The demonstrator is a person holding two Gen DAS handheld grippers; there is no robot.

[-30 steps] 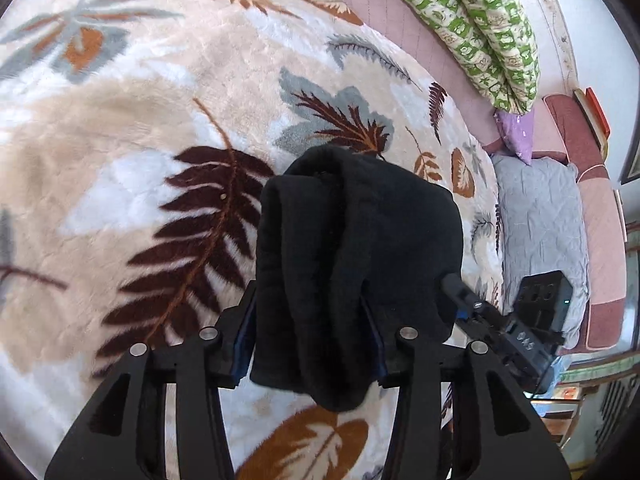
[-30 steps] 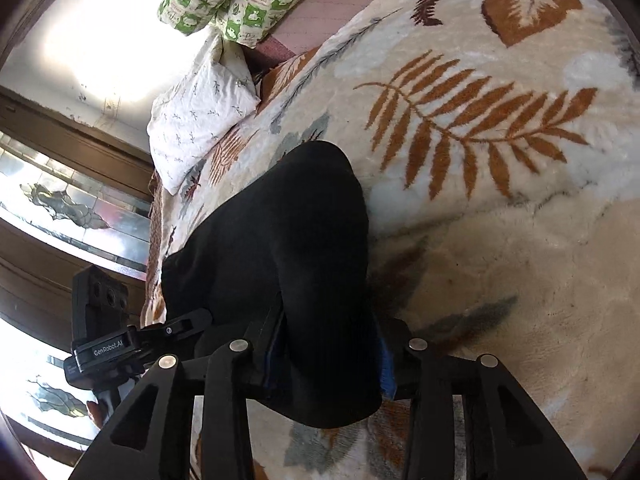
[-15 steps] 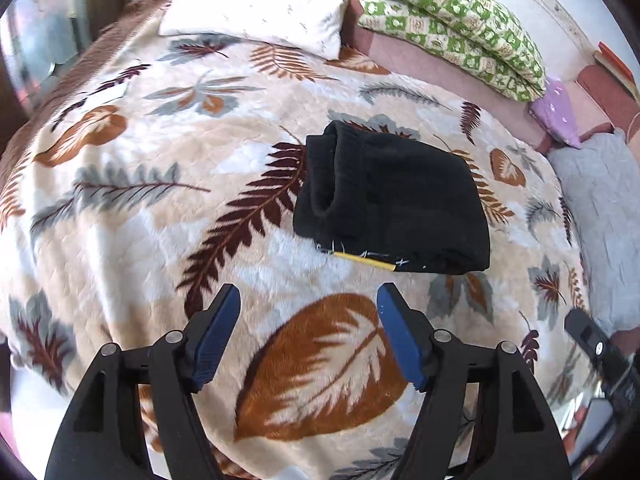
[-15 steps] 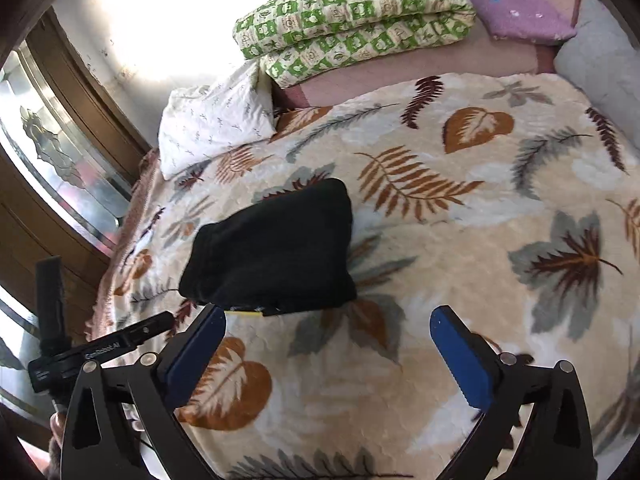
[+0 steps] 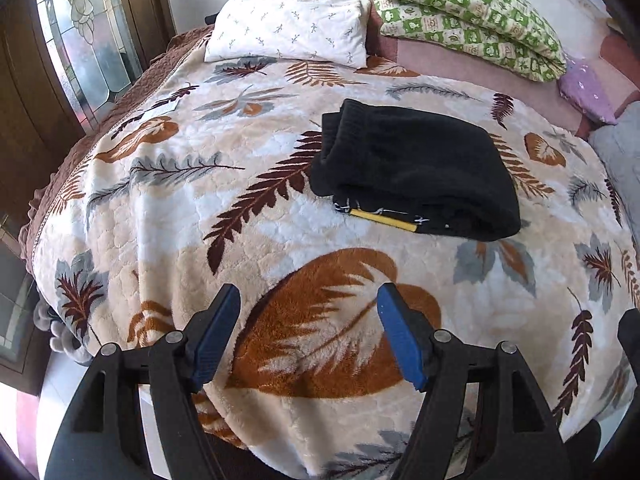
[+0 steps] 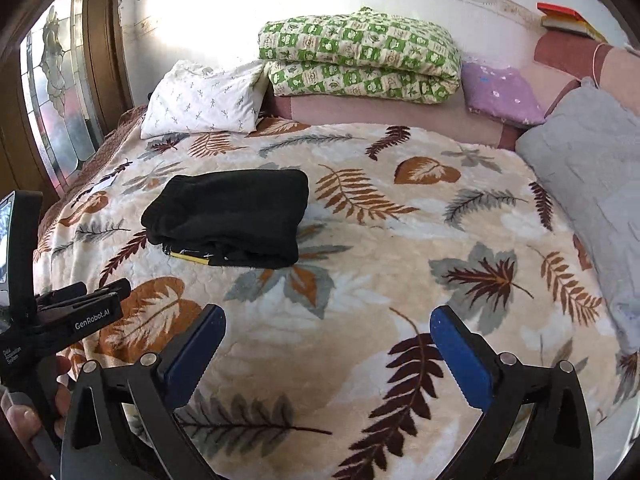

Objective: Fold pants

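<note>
Left tool [image 5: 308, 304] wide open, empty, right tool [image 6: 326, 326] likewise, folded pants [image 5: 416, 168] well apart

Black pants [image 5: 416, 168] with yellow tag [image 5: 382, 219], cream leaf-print blanket [image 5: 256, 240], green checked quilt [image 6: 360, 60], blue-padded claws

Both tongs: black plastic arms, silver screws, blue ribbed pads [image 5: 212, 336]. Left tongs [image 6: 60, 312] carry white "GenRobot.AI" lettering. Bare thumb [image 6: 16, 414] visible.
</note>
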